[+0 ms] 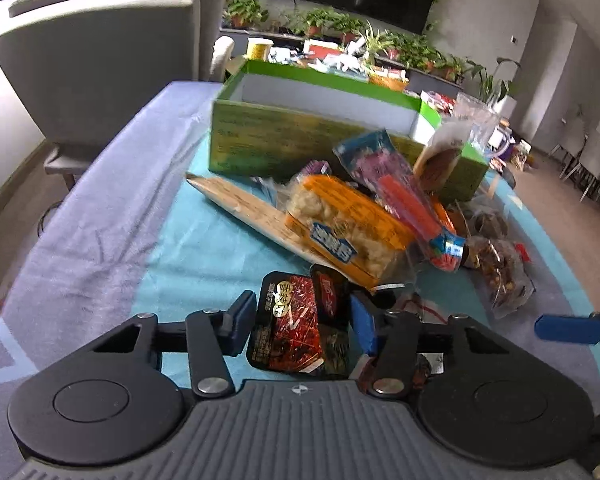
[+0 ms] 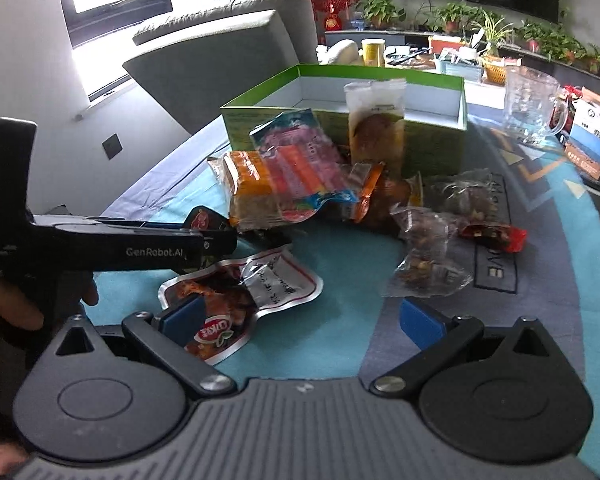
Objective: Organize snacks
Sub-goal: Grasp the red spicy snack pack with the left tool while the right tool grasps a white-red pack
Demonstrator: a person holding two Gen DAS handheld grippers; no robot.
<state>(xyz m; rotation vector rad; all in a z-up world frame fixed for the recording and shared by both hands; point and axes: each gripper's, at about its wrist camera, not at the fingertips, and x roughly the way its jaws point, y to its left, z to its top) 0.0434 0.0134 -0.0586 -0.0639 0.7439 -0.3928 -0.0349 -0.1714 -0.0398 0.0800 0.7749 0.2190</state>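
Observation:
My left gripper [image 1: 300,322] is shut on a black and red snack packet [image 1: 296,322], held just above the table. From the right wrist view the left gripper [image 2: 216,230] reaches in from the left with that packet's red tip [image 2: 202,218] showing. My right gripper [image 2: 300,320] is open and empty above the table, its left finger over a silver-edged clear packet [image 2: 252,284]. A pile of snacks lies ahead: an orange pack [image 1: 348,224], a pink and blue pack [image 1: 396,192], and clear bags of nuts [image 2: 424,252]. An open green box [image 1: 300,132] stands behind the pile.
A glass mug [image 2: 534,106] and a small printed box [image 2: 590,144] stand at the right on the blue tablecloth [image 1: 112,216]. A grey armchair [image 1: 112,68] stands past the table's left edge. A long beige packet [image 1: 244,206] lies left of the pile.

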